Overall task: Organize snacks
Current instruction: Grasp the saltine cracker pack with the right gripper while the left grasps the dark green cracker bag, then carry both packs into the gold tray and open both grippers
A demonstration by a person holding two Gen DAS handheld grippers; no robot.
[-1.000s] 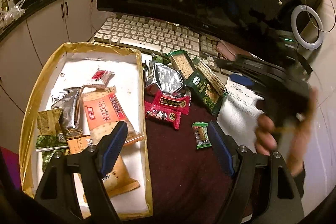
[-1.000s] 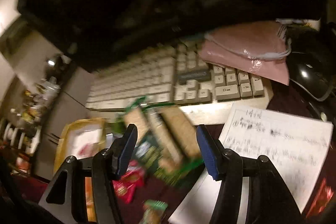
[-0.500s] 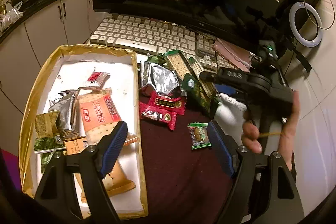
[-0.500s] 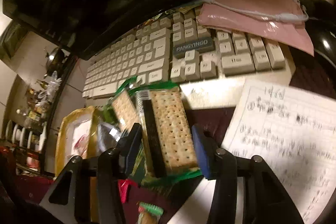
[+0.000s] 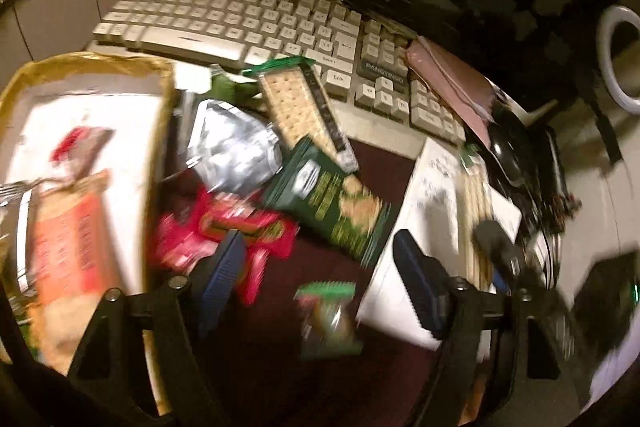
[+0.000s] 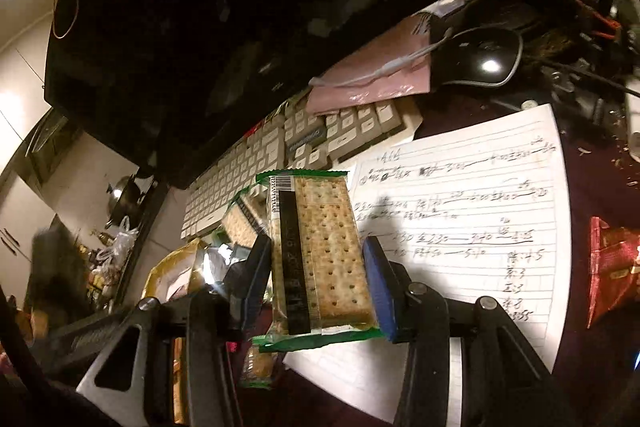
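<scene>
The cracker pack [image 6: 320, 255] is clamped by the right gripper [image 6: 316, 279], ready for carrying to the tray [image 5: 80, 65] at 9 o'clock; the left gripper [image 5: 316, 279], jaws apart and just narrowed, is held over the small green snack [image 5: 328, 319], nothing gripped.

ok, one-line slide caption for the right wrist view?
Right gripper clamps a cracker pack above the handwritten sheet, keyboard and monitor behind.

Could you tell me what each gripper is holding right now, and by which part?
The right gripper holds a cracker pack, pinched across its long sides near the lower end. The left gripper is open and holds nothing.
</scene>
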